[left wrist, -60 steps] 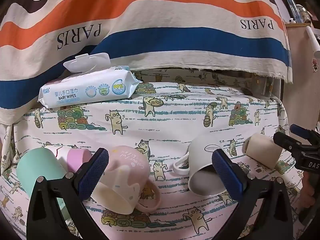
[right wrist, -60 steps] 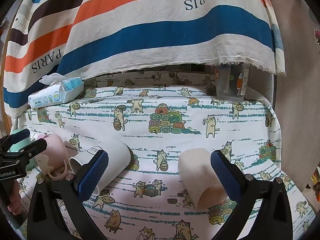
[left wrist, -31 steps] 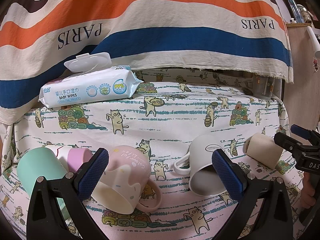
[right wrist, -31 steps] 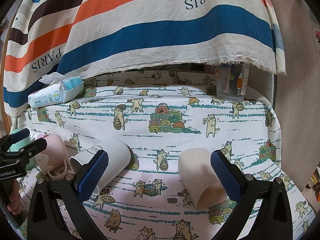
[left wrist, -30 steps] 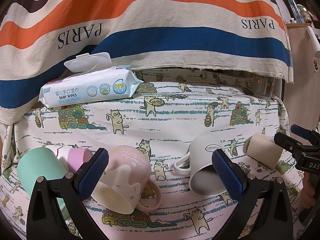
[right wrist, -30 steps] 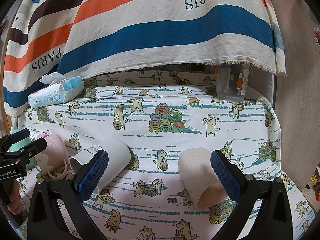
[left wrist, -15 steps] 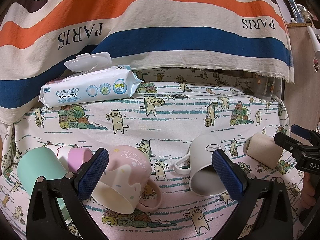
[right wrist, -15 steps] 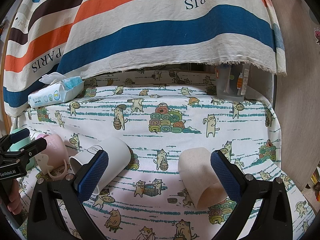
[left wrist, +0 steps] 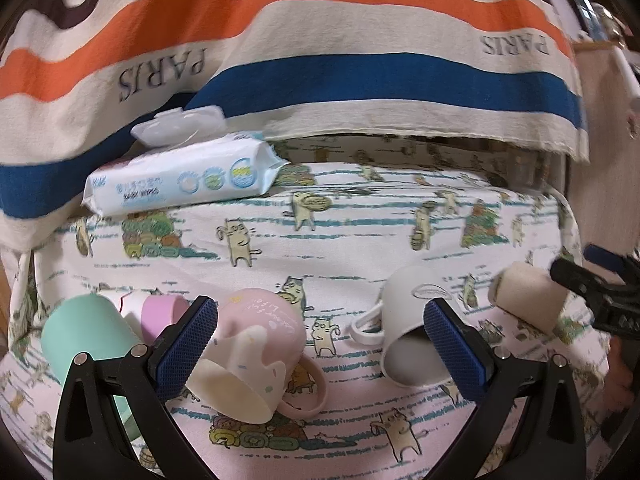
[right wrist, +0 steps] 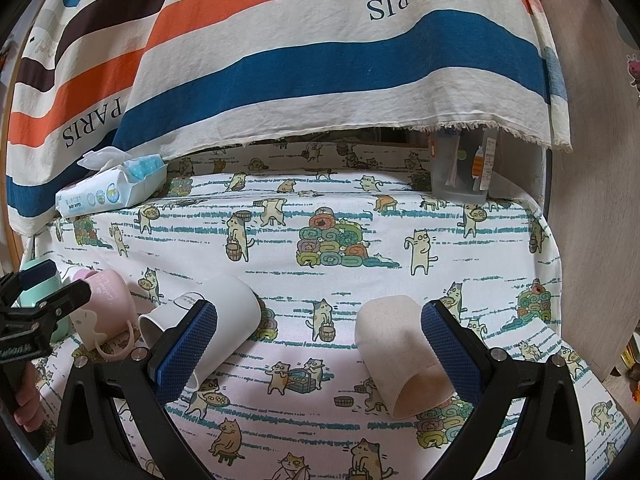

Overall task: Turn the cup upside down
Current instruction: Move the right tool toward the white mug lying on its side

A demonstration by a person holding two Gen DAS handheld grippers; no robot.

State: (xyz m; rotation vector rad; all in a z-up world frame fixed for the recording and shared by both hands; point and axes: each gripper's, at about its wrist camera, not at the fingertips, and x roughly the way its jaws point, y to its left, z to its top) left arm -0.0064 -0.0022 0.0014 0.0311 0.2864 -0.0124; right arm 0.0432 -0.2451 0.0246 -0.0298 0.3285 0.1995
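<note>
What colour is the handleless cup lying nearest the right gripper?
Beige, faintly speckled. The cup shows best in the right wrist view.

A surface point(right wrist: 360, 216) is covered by a cloth printed with cartoon cats. At the far left, a pack of baby wipes point(left wrist: 188, 178) is laid with its lid flipped open. A striped "PARIS" fabric point(right wrist: 320, 60) is hung behind. At the far right, a clear plastic container point(right wrist: 460, 168) is stood against the back.

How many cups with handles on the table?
2. Pink mug lying on its side at left; white mug on its side mid-table. The teal, purple and beige cups show no handle; far sides hidden.
</note>
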